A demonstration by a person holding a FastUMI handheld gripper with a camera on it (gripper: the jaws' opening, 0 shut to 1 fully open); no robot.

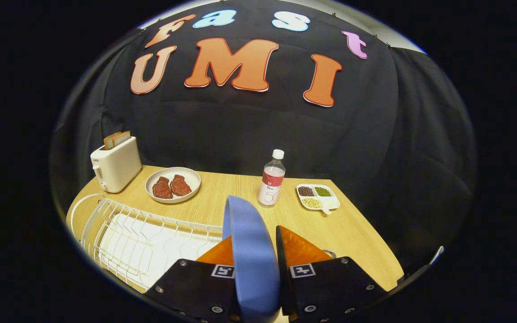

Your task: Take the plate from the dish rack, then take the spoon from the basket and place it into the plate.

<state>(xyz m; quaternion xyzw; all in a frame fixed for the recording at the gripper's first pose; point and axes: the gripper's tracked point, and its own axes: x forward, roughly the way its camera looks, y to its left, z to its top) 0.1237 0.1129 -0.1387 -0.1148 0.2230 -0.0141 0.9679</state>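
While the rack [142,242] is sitting at the near left of the table [357,233], the gripper [253,251] is clamping the blue plate [249,251] edge-on between both fingers, holding it upright, probably so it clears the wires. It is pointing level across the table, raised above the rack. Farther off, a toaster [115,163], a dish [173,184] of meat, a bottle [272,179] and a snack tray [317,196] are standing well apart. I cannot make out the spoon's basket.
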